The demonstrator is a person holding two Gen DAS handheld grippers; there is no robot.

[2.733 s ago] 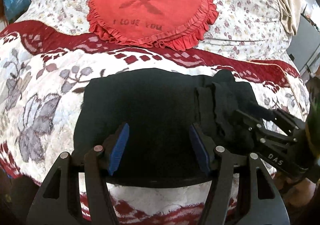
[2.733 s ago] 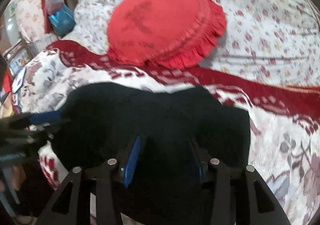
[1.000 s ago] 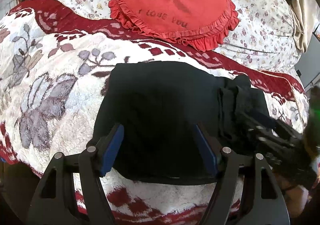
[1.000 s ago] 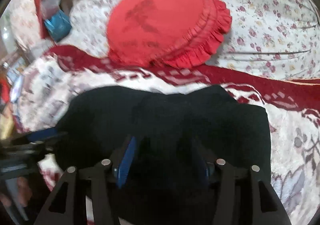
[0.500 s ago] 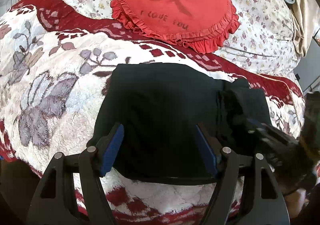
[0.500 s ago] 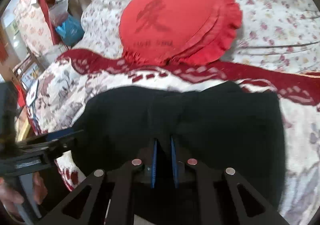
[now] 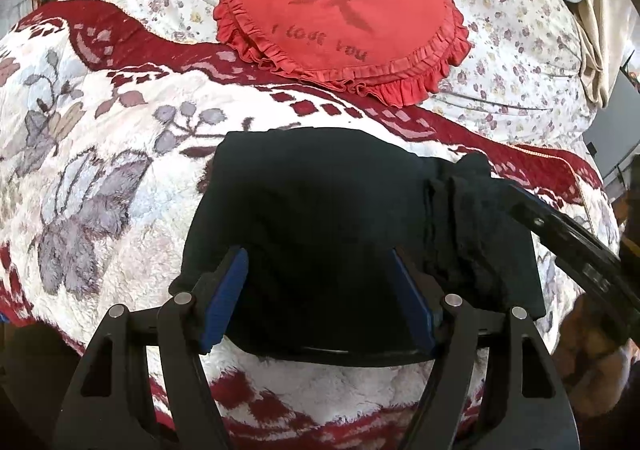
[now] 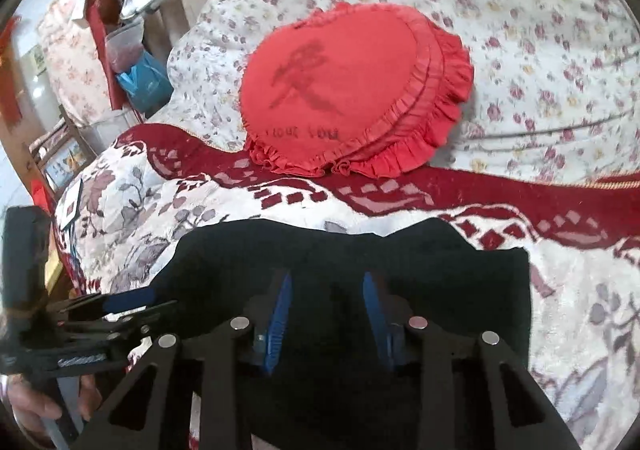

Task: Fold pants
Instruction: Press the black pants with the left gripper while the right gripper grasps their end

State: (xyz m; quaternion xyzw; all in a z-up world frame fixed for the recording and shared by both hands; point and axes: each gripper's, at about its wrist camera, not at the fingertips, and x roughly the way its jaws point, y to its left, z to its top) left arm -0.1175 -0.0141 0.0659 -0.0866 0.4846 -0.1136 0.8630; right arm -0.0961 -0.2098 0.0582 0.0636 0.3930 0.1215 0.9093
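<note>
Black pants (image 7: 320, 218), folded into a rough rectangle, lie on a white, grey and red floral blanket (image 7: 100, 154) in the lower middle of both views. In the left wrist view their right side is bunched into thick vertical folds; the rest lies flat.

The left gripper (image 7: 320, 290) fills the bottom of its own frame, blue-padded jaws wide apart over the near edge of the pants, holding nothing, much as half a second ago. In the right wrist view it shows at the lower left edge, by the left end of the pants, with a hand (image 8: 36, 406) on its handle.

The right gripper (image 8: 326, 302) sits at the bottom centre of its own frame over the dark cloth. Its jaws are now partly apart, with a clear gap between the blue pads; half a second ago they were almost together. No cloth is plainly pinched between them. In the left wrist view only a black bar of it shows at the right edge, against the bunched folds.

A red heart-shaped cushion (image 7: 344, 14) with a ruffled edge lies beyond the pants on a floral sheet (image 7: 520, 50), in the upper middle of both frames
</note>
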